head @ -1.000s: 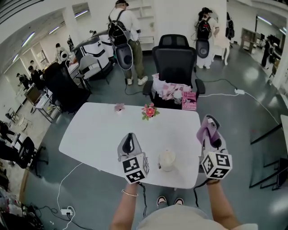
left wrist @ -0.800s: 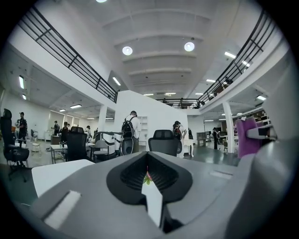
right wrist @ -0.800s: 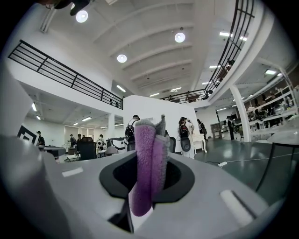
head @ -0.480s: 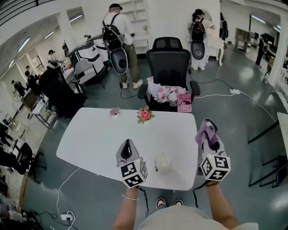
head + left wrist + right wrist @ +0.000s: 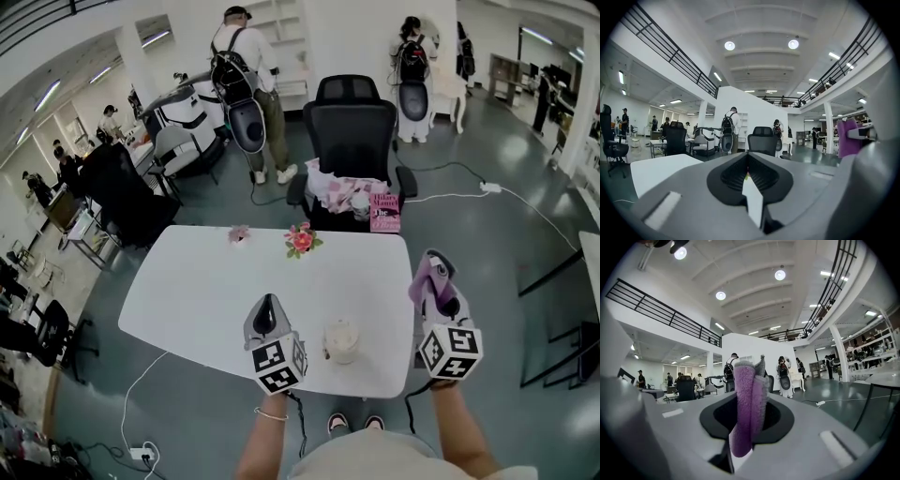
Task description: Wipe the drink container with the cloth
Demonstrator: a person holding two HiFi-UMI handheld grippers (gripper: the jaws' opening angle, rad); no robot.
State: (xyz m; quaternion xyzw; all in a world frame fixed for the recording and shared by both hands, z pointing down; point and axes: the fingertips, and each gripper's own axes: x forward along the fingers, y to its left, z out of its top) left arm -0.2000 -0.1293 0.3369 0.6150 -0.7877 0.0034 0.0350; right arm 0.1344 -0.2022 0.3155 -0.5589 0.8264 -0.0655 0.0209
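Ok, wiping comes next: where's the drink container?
Head view: the drink container sits near the table's front edge, right of the left hand-held gripper.

A white surface with rounded corners point(image 5: 206, 291) stands on a glossy grey-green floor point(image 5: 487, 253). At its far edge is a black high-backed office chair point(image 5: 354, 127), with a white wall point(image 5: 366, 37) behind. More black chairs point(image 5: 127, 183) crowd the left side. Round ceiling lamps point(image 5: 730, 45) shine from a white ribbed ceiling point(image 5: 759, 28), black railings point(image 5: 665, 49) line an upper gallery, and a white cable point(image 5: 450, 197) trails across the floor
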